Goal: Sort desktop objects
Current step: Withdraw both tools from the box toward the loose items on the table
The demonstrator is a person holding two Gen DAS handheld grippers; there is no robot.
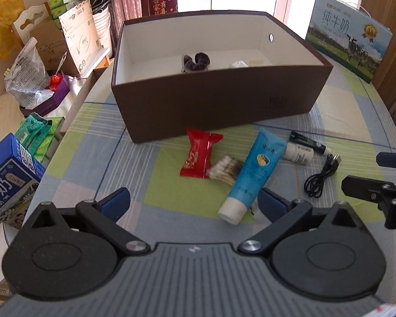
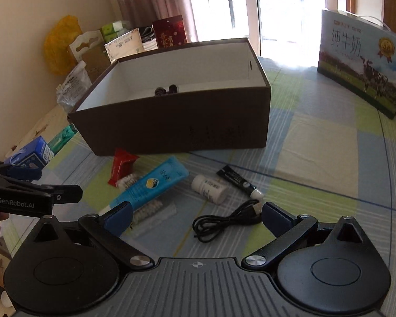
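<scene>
- Hovering over the desk [image 1: 356,121], the left gripper [image 1: 194,202] gapes wide, holding nothing; just beyond lie a blue tube [image 1: 256,173], cotton swabs [image 1: 225,170] and a red packet [image 1: 199,155], near the brown box [image 1: 213,100].
- Right view: the right gripper [image 2: 196,218] is spread wide and empty, a black cable [image 2: 224,220] between its fingers; a white bottle [image 2: 210,188] lies beyond.

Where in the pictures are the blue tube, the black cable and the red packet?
blue tube [image 1: 258,169]: left wrist view, middle of its body.
black cable [image 2: 224,223]: right wrist view, on the coil.
red packet [image 1: 199,154]: left wrist view, centre of wrapper.
</scene>
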